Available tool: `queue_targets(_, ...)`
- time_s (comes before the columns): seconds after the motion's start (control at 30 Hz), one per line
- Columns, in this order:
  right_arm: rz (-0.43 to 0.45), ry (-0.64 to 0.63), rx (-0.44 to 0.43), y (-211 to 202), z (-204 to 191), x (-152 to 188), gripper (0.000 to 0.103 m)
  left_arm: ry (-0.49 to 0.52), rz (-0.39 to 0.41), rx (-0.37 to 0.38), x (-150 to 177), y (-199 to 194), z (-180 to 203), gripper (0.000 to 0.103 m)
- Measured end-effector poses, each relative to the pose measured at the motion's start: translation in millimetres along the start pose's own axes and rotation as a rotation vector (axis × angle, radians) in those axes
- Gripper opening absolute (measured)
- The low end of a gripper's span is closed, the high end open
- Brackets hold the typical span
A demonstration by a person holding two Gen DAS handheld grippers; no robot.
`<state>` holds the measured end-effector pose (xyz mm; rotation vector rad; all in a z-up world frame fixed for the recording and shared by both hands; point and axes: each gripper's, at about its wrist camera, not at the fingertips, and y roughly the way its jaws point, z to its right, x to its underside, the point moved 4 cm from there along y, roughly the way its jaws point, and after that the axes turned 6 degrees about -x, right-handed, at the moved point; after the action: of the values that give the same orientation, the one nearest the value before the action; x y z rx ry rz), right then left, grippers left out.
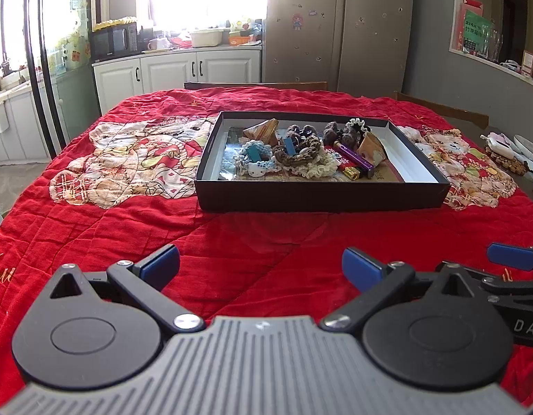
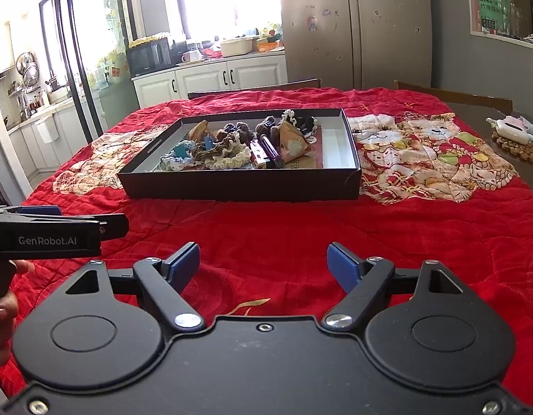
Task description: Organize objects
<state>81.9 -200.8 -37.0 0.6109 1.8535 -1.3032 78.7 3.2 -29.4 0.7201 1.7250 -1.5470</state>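
Holding both tools low over the near edge of the table, we keep the left gripper [image 1: 261, 268] spread wide with nothing between its blue pads, and the right gripper [image 2: 263, 264] just as wide and equally bare. From the left wrist view the right tool's blue tip shows at the right margin; from the right wrist view the left tool's black body, marked GenRobot.AI, reaches in from the left margin, with our hand [image 2: 1, 314] behind it. A red quilt [image 1: 231, 242] printed with cat pictures covers the table, and both grippers hover above its plain red near part, well apart from the black box [image 1: 321, 195]. That shallow box sits toward the middle of the table, white inside, and carries the clutter we are sorting: a brown and cream crocheted band [image 1: 308, 159] near its front wall, dark brown pom-pom pieces [image 1: 339, 133] toward its back wall, a purple tube [image 1: 356, 159] lying aslant just right of the band, a small gold-tipped piece [image 1: 351, 173] touching the front end of the tube, a white kitty-face charm [image 1: 257, 169] at the front left, and a tan paper wedge [image 1: 261, 129] at the back left. The box's right end shows bare white floor. At the table's far right edge, off the quilt, a white pouch [image 2: 512, 126] rests on a brown woven mat [image 2: 518, 148].
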Motion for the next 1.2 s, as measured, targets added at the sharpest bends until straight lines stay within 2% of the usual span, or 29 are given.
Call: queue_targets(1.2, -0.036, 0.018, -0.018, 8.0, 2.0, 5.2, 0.08, 0.012, -0.002, 0.036, 1.2, 2.3, 4.5, 0.103)
